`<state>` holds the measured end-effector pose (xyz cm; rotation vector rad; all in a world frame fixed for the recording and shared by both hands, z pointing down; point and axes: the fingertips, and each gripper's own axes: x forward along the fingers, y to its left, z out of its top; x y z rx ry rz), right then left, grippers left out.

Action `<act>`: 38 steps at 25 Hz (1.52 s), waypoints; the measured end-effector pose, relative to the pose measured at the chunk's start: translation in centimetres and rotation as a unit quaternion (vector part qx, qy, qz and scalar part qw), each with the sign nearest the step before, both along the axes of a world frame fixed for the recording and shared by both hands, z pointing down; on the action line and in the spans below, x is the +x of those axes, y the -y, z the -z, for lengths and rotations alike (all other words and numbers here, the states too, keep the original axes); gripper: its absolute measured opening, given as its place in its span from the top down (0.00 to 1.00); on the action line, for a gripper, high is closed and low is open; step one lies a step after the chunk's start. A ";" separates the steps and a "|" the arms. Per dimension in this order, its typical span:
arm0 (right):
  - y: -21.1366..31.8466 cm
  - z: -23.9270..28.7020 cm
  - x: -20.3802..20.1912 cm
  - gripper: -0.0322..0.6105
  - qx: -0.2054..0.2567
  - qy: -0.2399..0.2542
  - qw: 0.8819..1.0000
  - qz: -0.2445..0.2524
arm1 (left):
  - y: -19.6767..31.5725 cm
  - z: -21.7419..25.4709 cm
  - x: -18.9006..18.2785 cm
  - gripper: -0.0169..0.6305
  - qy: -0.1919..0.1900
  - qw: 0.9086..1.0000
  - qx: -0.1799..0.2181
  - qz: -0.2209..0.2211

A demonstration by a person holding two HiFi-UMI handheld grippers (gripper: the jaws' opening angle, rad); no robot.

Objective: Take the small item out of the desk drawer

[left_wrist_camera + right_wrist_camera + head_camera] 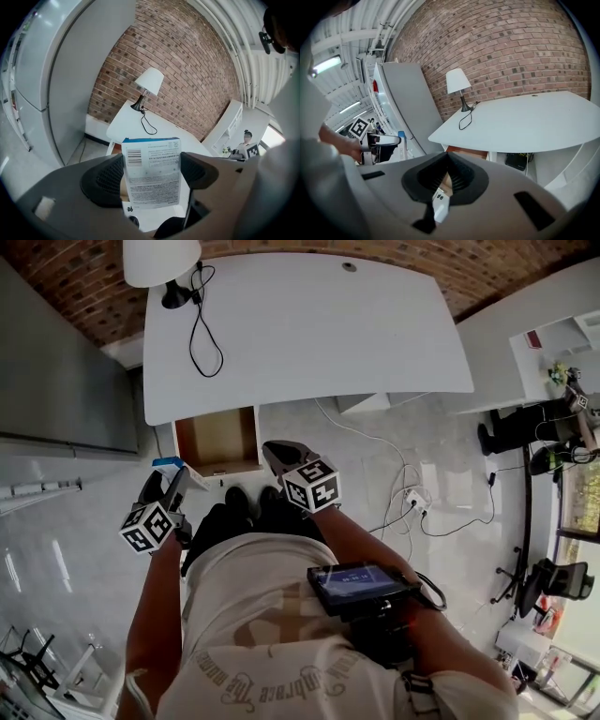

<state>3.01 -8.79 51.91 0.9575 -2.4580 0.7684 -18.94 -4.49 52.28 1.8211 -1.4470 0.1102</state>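
left gripper (152, 174) has its fingers (105, 180) clamped on the small white-and-blue box (151, 159), held in the air outside the open drawer (217, 439), near its front corner. right gripper (449, 172) fingers are pressed together, nothing in them. taking it out looks basically done, the drawer just hangs open under the surface (309, 329)

An open brown wooden drawer (217, 439) juts from the white curved desk (309, 334), centre left. Just below-left, the left gripper (161, 489) grips a small white-and-blue box (176, 468). The right gripper (279, 454) hangs by the drawer's right corner.
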 end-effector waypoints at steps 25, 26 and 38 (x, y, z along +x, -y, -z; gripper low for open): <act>2.7 7.9 -4.6 0.94 0.083 0.058 0.994 0.039 | 2.9 8.0 1.8 0.38 0.028 0.992 0.095 -0.078; 2.7 8.0 -4.7 0.94 0.080 0.061 0.994 0.036 | 2.9 8.0 1.6 0.38 0.028 0.992 0.095 -0.079; 2.5 9.4 -5.6 0.94 0.090 0.046 0.993 0.052 | 3.0 9.3 0.8 0.38 0.033 0.990 0.113 -0.082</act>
